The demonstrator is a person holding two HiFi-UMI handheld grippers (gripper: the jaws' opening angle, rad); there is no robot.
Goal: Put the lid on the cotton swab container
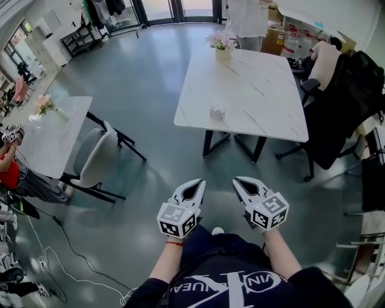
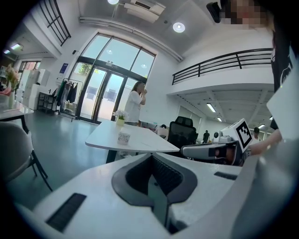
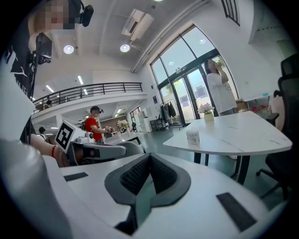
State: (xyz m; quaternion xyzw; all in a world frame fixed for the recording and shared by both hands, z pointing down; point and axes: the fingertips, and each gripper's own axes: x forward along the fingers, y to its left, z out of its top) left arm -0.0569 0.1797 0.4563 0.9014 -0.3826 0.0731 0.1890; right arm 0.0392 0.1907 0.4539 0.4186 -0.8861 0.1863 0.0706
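Observation:
The cotton swab container (image 1: 216,113) is a small pale tub standing near the front edge of the white marble table (image 1: 252,90), well ahead of me. It also shows in the left gripper view (image 2: 124,137) and the right gripper view (image 3: 192,137). It is too small to tell whether its lid is on. My left gripper (image 1: 198,182) and right gripper (image 1: 239,180) hang side by side over the floor, close to my body and far short of the table. Both are shut with nothing in them (image 2: 152,158) (image 3: 149,158).
A vase of flowers (image 1: 223,43) stands at the table's far edge. A black office chair (image 1: 337,114) is to the table's right. A second white table (image 1: 48,138) with a white chair (image 1: 99,159) is at left. Cables (image 1: 66,252) lie on the grey floor. A person (image 1: 249,18) stands beyond the table.

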